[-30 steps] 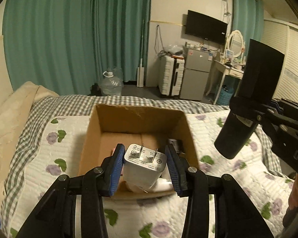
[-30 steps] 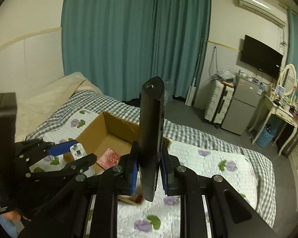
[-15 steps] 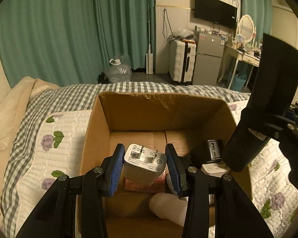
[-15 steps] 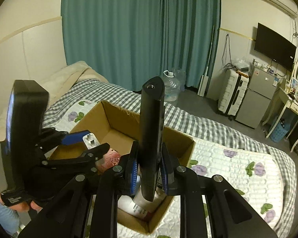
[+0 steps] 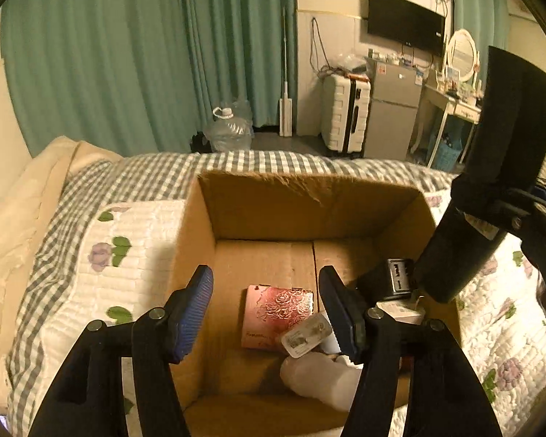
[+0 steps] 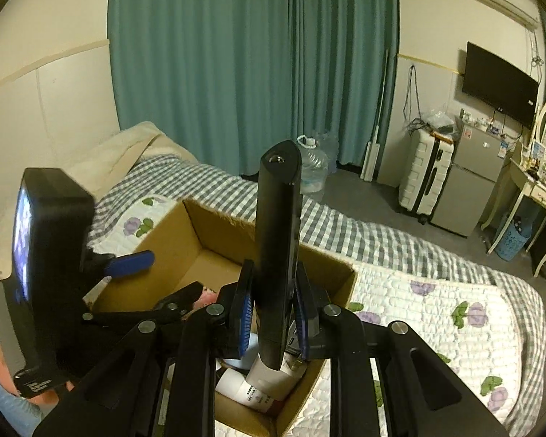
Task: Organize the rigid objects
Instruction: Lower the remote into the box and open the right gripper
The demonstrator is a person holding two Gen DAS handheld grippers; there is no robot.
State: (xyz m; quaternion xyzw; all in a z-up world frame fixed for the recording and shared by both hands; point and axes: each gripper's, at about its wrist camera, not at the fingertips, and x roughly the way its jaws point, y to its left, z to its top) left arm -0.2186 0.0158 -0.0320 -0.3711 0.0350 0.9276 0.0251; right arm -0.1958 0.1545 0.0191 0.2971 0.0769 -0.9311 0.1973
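An open cardboard box (image 5: 309,196) sits on the quilted bed; it also shows in the right wrist view (image 6: 214,229). My left gripper (image 5: 269,313) is open and empty above the box. A white charger plug (image 5: 305,335) lies inside, on a pink rose-patterned case (image 5: 276,309), beside a white bottle (image 5: 316,375) and a black adapter (image 5: 393,280). My right gripper (image 6: 271,313) is shut on a long black remote-like bar (image 6: 276,240), held upright over the box's right side; the bar also shows in the left wrist view (image 5: 455,255).
The floral quilt (image 5: 127,255) surrounds the box. A beige pillow (image 5: 22,211) lies at the left. Beyond the bed stand a water jug (image 5: 229,131), a white suitcase (image 5: 345,113), a small fridge (image 5: 396,109) and teal curtains (image 5: 145,54).
My left gripper has opened and let go of the white charger plug, which now lies in the box. Both grippers have moved in closer over the box.
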